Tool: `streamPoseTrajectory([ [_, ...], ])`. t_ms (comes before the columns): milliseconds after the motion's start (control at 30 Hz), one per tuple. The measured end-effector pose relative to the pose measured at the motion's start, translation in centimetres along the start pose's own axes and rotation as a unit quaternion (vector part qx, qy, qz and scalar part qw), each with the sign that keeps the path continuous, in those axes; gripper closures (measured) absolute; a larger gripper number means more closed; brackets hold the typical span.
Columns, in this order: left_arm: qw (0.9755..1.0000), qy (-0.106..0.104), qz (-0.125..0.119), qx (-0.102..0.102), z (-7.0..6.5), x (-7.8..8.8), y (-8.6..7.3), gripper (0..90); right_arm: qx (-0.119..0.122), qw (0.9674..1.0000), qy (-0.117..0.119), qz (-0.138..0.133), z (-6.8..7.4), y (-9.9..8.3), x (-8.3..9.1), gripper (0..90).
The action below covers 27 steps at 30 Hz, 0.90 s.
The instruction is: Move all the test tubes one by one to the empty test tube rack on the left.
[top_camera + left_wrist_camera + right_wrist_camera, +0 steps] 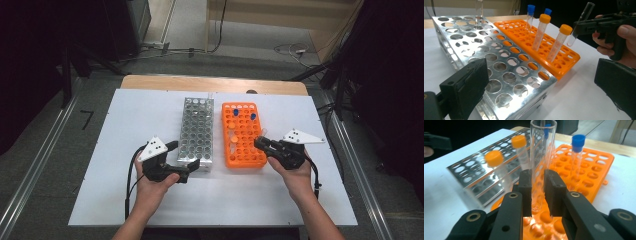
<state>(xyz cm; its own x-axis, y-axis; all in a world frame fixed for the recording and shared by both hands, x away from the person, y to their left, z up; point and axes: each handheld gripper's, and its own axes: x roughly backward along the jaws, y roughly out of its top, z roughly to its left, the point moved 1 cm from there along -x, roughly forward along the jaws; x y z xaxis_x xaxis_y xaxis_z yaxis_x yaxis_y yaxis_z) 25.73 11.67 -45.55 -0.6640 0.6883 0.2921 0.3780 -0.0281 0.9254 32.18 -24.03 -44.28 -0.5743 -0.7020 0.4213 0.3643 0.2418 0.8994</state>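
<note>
My right gripper (537, 192) is clamped on a clear tube (541, 157), both pads pressing its lower part. The tube stands upright between the jaws in the right gripper view; from the left gripper view it (580, 23) hangs tilted in the air, off the near right edge of the orange rack (544, 52), touching nothing else. On the high view I see that gripper (263, 142) at the rack's (243, 150) near right corner. My left gripper (192, 167) sits by the near end of the steel rack (197, 130), jaws spread wide with nothing between them. Two orange-capped tubes (541, 31) and two blue-capped tubes (530, 16) stand in the orange rack.
</note>
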Motion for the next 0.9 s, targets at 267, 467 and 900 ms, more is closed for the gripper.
streamPoseTrajectory([
  [267, 0.9999, -0.014, 0.005, -0.007, -0.8, -0.2, 0.2, 0.0, 0.003, 0.9996, 0.026, 0.007, 2.1, -1.0, 1.4, 74.2],
  [467, 0.9995, -0.028, 0.005, -0.013, -1.6, -0.4, 0.4, 0.0, 0.01, 0.9987, 0.048, 0.014, 3.9, -1.9, 1.8, 74.2],
  [900, 0.9979, -0.061, 0.017, -0.012, -3.7, -1.2, 0.8, 18.8, 0.037, 0.9939, 0.097, 0.036, 7.8, -2.5, -0.3, 74.2],
])
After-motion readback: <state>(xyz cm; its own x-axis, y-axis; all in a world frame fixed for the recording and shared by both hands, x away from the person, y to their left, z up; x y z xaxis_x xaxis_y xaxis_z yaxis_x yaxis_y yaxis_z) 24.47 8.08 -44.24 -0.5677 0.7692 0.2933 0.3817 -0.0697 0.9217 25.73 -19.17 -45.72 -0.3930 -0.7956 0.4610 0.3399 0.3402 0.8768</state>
